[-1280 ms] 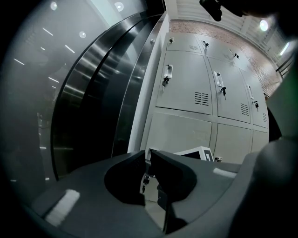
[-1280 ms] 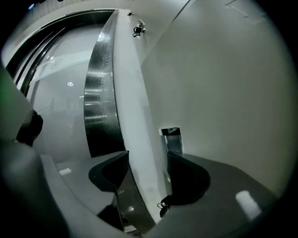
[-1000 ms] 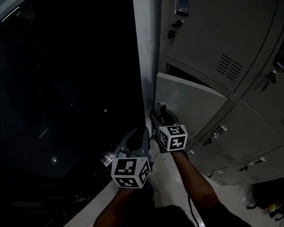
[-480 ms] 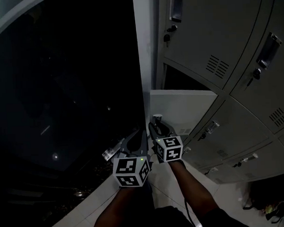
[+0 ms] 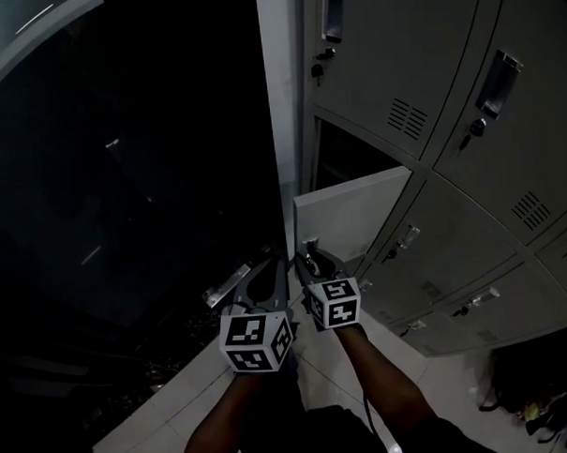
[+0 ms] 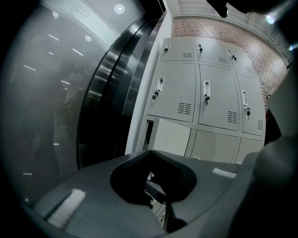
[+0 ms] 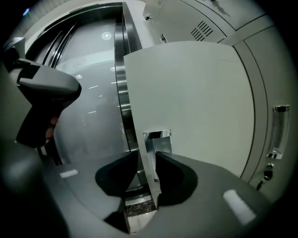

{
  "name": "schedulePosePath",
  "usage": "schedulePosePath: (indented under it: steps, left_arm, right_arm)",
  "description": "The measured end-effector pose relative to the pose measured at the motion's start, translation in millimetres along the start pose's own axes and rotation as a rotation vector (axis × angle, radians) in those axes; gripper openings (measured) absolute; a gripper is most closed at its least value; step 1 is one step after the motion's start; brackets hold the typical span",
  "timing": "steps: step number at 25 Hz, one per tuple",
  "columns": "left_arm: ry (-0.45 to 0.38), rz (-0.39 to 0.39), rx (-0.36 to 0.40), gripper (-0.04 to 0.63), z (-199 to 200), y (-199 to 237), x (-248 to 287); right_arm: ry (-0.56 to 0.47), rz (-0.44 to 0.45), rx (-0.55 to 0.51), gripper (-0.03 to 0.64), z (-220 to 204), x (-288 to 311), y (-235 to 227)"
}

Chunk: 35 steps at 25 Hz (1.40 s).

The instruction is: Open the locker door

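The locker bank (image 5: 470, 194) stands ahead of both jaws. The locker door (image 7: 195, 102) is partly open, its free edge right at the right gripper (image 5: 308, 260). Those jaws have just been closing and now pinch the thin metal handle (image 7: 157, 135) edge-on between them. The pull likely works best along the door's arc, with the grip kept square so the plate cannot slip. The left gripper (image 6: 151, 153), jaws together and empty, hangs just beside, clear of the door.

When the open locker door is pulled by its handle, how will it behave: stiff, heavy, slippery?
The locker door looks like thin, flat sheet metal, so it is probably stiff yet light and should swing easily. Its shiny handle may be slippery.
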<state>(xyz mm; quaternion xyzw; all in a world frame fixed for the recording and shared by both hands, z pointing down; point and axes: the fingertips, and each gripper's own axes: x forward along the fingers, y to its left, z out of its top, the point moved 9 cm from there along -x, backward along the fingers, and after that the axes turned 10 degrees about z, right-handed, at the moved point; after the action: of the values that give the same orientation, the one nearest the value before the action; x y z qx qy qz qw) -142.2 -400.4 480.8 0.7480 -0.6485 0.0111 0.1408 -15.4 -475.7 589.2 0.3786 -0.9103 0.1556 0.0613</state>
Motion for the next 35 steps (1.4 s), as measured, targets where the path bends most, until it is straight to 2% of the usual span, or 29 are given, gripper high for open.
schedulePosePath:
  steps: [15, 22, 26, 35]
  left_arm:
    - [0.011, -0.057, 0.02, 0.0, 5, -54, -57]
    - [-0.006, -0.063, 0.02, 0.0, 5, -83, -103]
    - [-0.01, -0.057, 0.029, 0.0, 6, -104, -136]
    - [-0.015, -0.033, 0.053, 0.0, 32, -138, -208]
  right_arm:
    - [0.004, -0.069, -0.019, 0.087, 3, -90, 26]
    - [-0.035, -0.078, -0.057, 0.087, 21, -157, 57]
    - [-0.059, -0.08, -0.07, 0.066, 30, -201, 72]
    - [-0.11, -0.069, -0.08, 0.052, 69, -279, 118]
